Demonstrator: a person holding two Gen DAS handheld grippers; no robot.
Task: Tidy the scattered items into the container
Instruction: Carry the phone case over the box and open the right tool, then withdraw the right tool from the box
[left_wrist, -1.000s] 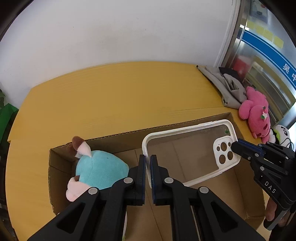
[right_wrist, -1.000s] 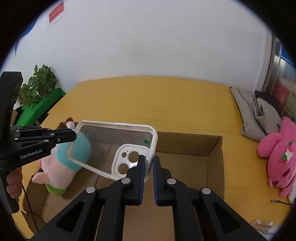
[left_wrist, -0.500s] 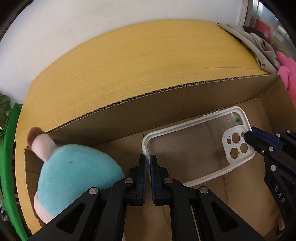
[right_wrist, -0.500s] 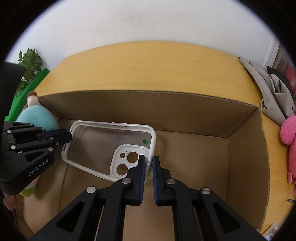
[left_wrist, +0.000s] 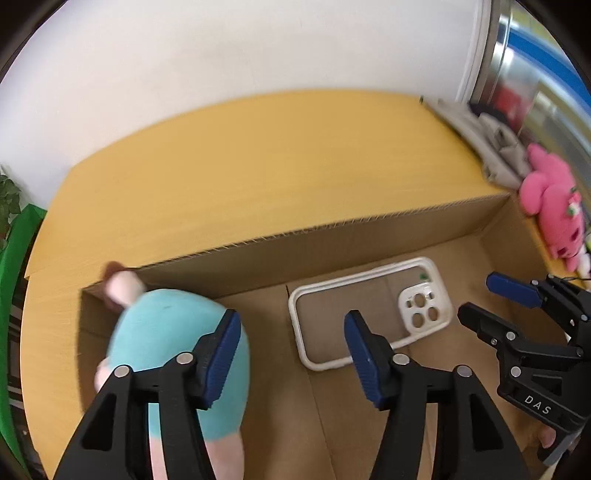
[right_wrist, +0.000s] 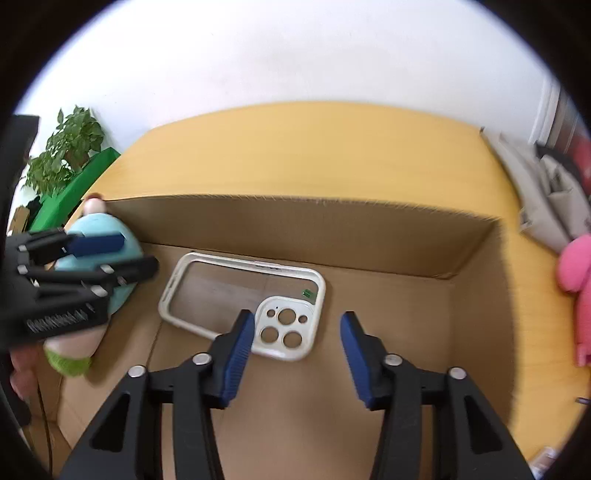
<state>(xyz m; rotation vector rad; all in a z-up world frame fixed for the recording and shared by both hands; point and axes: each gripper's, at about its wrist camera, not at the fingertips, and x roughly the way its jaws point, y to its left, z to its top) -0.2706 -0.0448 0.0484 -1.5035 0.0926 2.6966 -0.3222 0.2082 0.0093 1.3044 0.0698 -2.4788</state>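
Note:
A clear phone case (left_wrist: 369, 299) with a white rim lies flat on the floor of the cardboard box (left_wrist: 332, 243), and no pad touches it. My left gripper (left_wrist: 291, 325) hangs over its left end with jaws opening and nothing between them. My right gripper (right_wrist: 297, 321) hangs over the camera-cutout end of the case (right_wrist: 240, 291), jaws also opening and empty. Each gripper shows in the other's view: the right gripper (left_wrist: 478, 295) at the right, the left gripper (right_wrist: 136, 253) at the left. A teal plush toy (left_wrist: 166, 325) lies in the box's left end.
The box (right_wrist: 295, 229) stands on a yellow wooden table (left_wrist: 258, 166) against a white wall. A pink plush toy (left_wrist: 554, 218) and a grey cloth (left_wrist: 498, 147) lie on the table to the right of the box. A potted plant (right_wrist: 66, 147) stands off the table's left.
Both grippers were shut on the ends of the phone case and carried it down into the box. Now both stand open and the case rests on the box floor.

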